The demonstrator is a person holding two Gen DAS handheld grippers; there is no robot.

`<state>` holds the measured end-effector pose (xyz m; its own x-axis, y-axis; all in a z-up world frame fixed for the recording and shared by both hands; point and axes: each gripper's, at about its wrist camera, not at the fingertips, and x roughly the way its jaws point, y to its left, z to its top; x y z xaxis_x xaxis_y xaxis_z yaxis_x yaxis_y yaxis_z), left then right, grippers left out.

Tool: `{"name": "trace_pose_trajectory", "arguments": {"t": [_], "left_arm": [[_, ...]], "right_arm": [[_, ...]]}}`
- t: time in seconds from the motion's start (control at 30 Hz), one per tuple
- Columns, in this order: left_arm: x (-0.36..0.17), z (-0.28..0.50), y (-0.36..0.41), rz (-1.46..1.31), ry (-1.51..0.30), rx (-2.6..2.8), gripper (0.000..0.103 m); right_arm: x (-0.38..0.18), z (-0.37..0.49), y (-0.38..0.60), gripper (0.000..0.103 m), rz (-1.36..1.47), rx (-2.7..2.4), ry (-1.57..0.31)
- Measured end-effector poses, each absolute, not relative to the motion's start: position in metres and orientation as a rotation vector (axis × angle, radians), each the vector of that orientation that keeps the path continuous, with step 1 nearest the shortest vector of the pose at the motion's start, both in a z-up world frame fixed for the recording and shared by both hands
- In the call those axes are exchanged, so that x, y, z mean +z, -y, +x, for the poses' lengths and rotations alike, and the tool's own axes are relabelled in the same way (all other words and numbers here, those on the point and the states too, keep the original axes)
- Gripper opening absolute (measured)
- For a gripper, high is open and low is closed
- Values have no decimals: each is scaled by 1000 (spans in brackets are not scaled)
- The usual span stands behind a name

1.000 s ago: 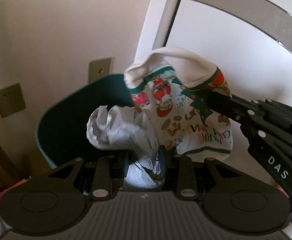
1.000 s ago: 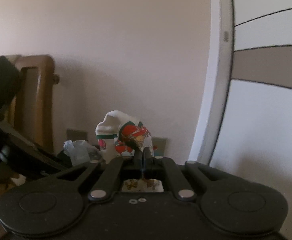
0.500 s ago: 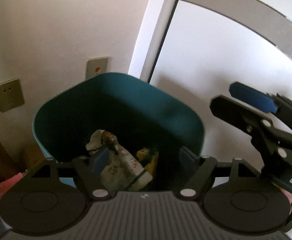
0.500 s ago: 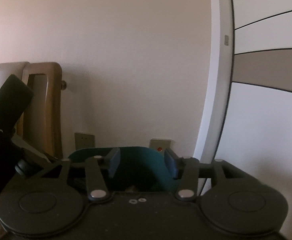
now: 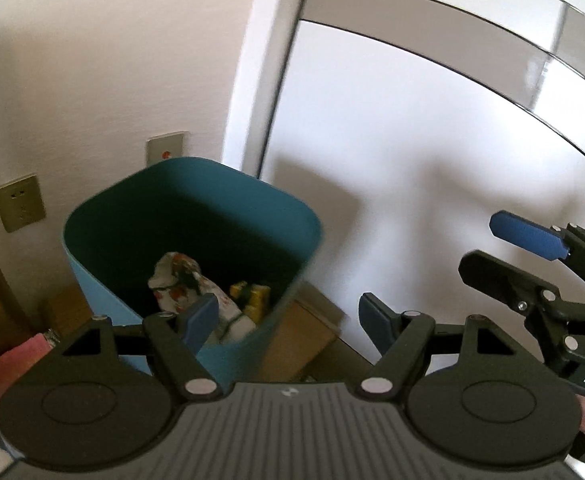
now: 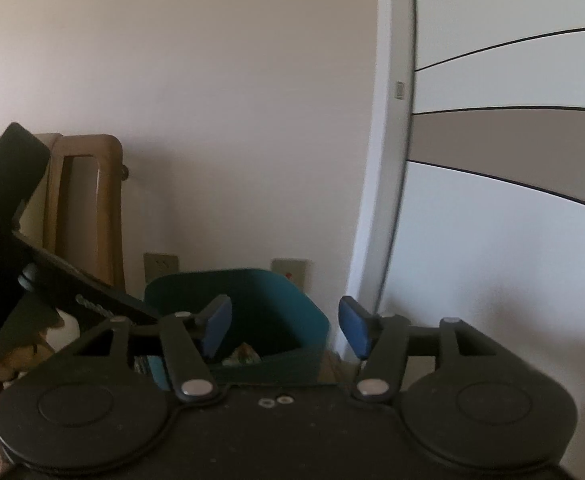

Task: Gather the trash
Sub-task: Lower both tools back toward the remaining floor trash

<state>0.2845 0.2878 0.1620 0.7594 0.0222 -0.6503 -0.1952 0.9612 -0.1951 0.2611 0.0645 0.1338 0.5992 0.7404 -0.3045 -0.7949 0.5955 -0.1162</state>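
Note:
A teal waste bin (image 5: 292,208) stands against the wall, seen from above in the left wrist view. Inside it lie a crumpled printed paper napkin (image 5: 184,280) and a yellow scrap (image 5: 252,294). My left gripper (image 5: 288,316) hangs open above the bin's near edge with nothing between its blue pads. The right gripper (image 5: 504,248) shows at the right edge of that view, apart from the bin. In the right wrist view the bin (image 6: 260,300) sits low ahead; my right gripper (image 6: 284,328) is empty, its jaws still opening.
A white wall with two socket plates (image 5: 20,208) stands behind the bin. A white sliding door (image 5: 432,160) with a grey band is to the right. A wooden chair (image 6: 88,208) stands left. A cardboard box (image 5: 304,332) sits on the floor beside the bin.
Both grippers let go: the crumpled paper and the printed napkin dropped into the bin. Both grippers then opened and drew back and up from the bin.

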Motion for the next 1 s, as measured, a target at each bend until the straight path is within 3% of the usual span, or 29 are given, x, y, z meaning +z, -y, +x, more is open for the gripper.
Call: {"name": "trace_pose_trajectory", "arguments": {"t": [0.27, 0.5, 0.7, 1.0], "left_arm": [[149, 256, -240, -266, -719, 6, 82], [107, 254, -199, -295, -775, -106, 84], [46, 277, -168, -356, -848, -164, 102], [-108, 341, -139, -426, -1114, -123, 102]], "right_arm": [[116, 227, 1, 61, -276, 805, -293], [77, 215, 58, 65, -291, 700, -379], [23, 225, 100, 67, -292, 633, -517], [-107, 273, 137, 67, -344, 610, -800]]}}
